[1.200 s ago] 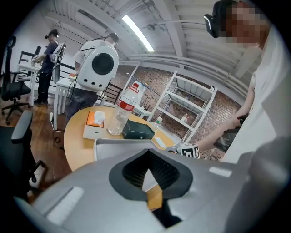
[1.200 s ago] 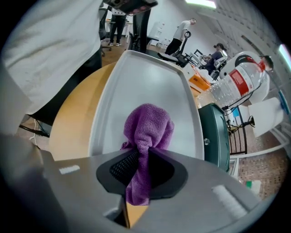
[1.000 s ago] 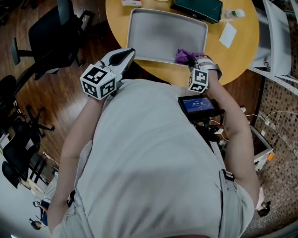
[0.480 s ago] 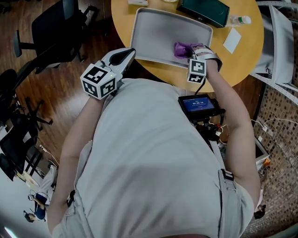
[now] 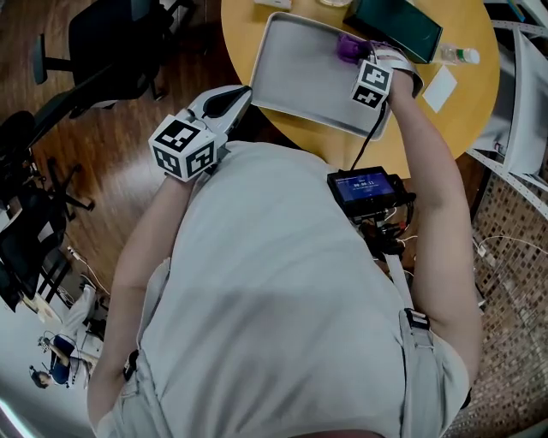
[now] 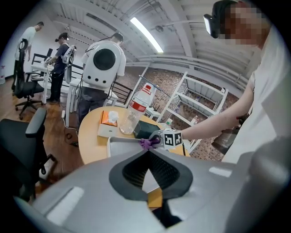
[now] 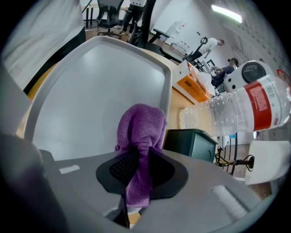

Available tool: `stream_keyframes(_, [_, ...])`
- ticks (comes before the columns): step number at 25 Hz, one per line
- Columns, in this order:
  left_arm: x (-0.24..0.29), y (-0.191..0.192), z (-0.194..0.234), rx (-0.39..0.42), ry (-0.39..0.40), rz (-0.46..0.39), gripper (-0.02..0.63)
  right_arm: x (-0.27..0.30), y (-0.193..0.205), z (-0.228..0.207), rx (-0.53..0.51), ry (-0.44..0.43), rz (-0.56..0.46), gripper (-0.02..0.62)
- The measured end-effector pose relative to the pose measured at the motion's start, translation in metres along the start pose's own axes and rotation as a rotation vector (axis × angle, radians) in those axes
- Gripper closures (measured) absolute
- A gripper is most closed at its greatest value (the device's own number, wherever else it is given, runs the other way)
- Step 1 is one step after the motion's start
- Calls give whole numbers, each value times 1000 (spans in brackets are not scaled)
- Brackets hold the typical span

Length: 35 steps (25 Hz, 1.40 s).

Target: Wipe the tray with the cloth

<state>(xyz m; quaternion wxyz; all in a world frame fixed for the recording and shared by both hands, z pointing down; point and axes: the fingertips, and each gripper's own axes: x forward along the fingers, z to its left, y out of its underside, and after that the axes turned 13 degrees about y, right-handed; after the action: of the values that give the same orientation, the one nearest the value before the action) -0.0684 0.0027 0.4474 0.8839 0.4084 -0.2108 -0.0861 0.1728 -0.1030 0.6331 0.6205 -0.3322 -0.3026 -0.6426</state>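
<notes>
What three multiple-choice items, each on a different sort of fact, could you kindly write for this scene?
1. Where on the tray is the cloth? A. near left corner B. far right corner C. the middle
2. What colour is the cloth? A. yellow B. white C. purple
3. What is the right gripper doing? A. gripping the cloth B. standing open, empty C. gripping a spoon
1 B: the head view shows it by the dark box. 2 C: every view shows purple. 3 A: its jaws pinch the cloth.
</notes>
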Motion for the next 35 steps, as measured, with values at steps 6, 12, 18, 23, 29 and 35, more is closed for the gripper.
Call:
stream_keyframes(6, [-8,-1,-2,-2,-8,-7,606,-2,-2,-10,25,3,50,534])
stream_keyframes(12, [5,0,1,5,21,-7,606,1,-1,3,15,-14,102,538])
stream_keyframes(18, [9,1,4,5,47,-4,606,-21,-29,40,67,-88,65,538])
stream_keyframes(23, [10,3,7,7,62,-3,606,-43,-63,79,97,-178,-15,538])
stream_keyframes(29, [5,4,3,9,66,-6,606,-74,-97,116,20,-250,-103,537])
stream_keyframes(35, [1,4,9,3,54,-18,606,-85,-118,137,-25,-301,-151,537])
